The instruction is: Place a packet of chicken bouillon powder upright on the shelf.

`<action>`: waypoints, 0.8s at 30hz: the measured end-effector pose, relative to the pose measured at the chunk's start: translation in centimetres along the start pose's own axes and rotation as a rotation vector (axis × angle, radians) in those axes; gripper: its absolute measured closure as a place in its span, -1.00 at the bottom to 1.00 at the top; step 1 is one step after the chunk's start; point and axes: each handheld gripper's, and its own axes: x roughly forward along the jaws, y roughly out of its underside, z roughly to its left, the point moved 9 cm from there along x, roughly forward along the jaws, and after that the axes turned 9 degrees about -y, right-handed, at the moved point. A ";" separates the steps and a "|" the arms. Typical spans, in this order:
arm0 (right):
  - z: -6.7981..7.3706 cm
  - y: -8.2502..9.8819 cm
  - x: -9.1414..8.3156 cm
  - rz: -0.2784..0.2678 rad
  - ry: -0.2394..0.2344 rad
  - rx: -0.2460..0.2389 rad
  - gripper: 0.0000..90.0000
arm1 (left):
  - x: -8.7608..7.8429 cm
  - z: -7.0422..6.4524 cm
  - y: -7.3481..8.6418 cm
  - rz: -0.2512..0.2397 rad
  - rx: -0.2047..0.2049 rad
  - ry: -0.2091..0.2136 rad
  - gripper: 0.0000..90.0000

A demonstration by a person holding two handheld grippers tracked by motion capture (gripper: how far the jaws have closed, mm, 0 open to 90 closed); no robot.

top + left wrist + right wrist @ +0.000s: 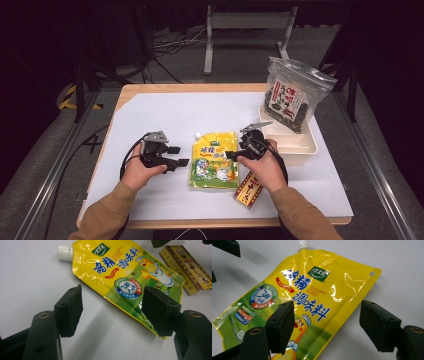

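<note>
A yellow spouted pouch [215, 160] with a white cap lies flat on the white table [150, 115], near the middle. My left gripper [177, 156] is just left of it, jaws open and pointing at its left edge. In the left gripper view the pouch [120, 272] lies ahead of the left gripper [112, 307], its lower corner reaching behind the right jaw. My right gripper [231, 154] is at the pouch's right edge, open. In the right gripper view the pouch [317, 290] runs under the open right gripper [327, 322], and nothing is pinched.
A narrow red and yellow box [248, 189] lies by the right hand, also seen as the box [187, 267] past the pouch. A white tray [300, 150] stands at the back right with a clear bag of dark snacks [292, 95] upright in it.
</note>
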 end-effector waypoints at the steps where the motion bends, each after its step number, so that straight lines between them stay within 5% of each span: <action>1: -0.1 0.1 0.2 0.012 0.012 -0.013 -0.41 | 0.1 0.0 0.1 0.003 -0.001 -0.001 -0.24; 24: -0.3 0.5 1.9 0.050 -0.032 0.098 -0.34 | 1.3 -0.5 0.6 0.026 0.017 -0.002 -0.27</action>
